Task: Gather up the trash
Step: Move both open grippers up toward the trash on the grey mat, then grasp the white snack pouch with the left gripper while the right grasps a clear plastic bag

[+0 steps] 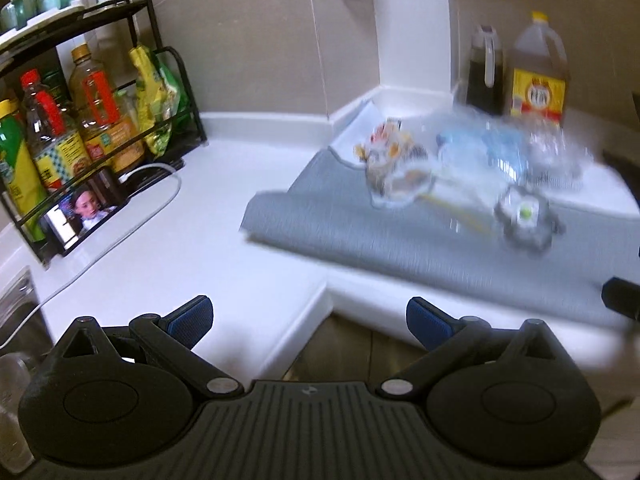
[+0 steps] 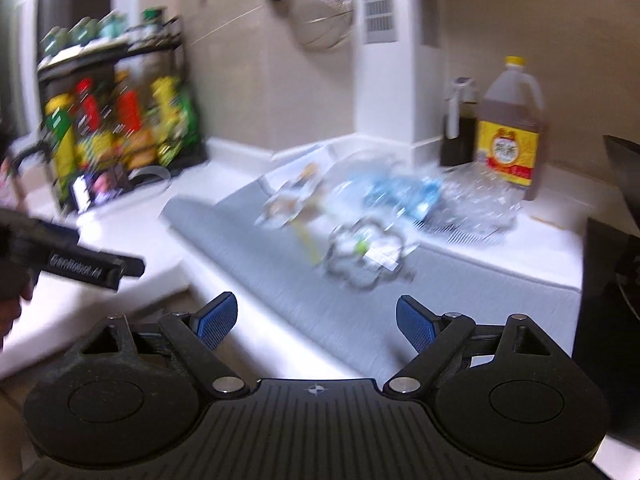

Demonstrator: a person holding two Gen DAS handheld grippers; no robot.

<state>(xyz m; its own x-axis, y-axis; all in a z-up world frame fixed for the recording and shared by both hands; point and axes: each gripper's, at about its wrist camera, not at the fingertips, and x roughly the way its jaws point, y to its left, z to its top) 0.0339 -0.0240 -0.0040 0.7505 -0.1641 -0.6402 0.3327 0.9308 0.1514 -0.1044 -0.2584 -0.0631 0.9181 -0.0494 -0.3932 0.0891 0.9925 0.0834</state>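
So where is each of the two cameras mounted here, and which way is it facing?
Left wrist: sits on the left tool, facing down across the white counter to the grey mat and spice rack; its open blue fingers show.
Right wrist: sits on the right tool, facing the same mat from further right; its open fingers and the left tool show.
Shared: the plastic trash, the yellow-labelled jug and the rack.

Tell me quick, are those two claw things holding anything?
Left gripper: open, holding nothing.
Right gripper: open, holding nothing.
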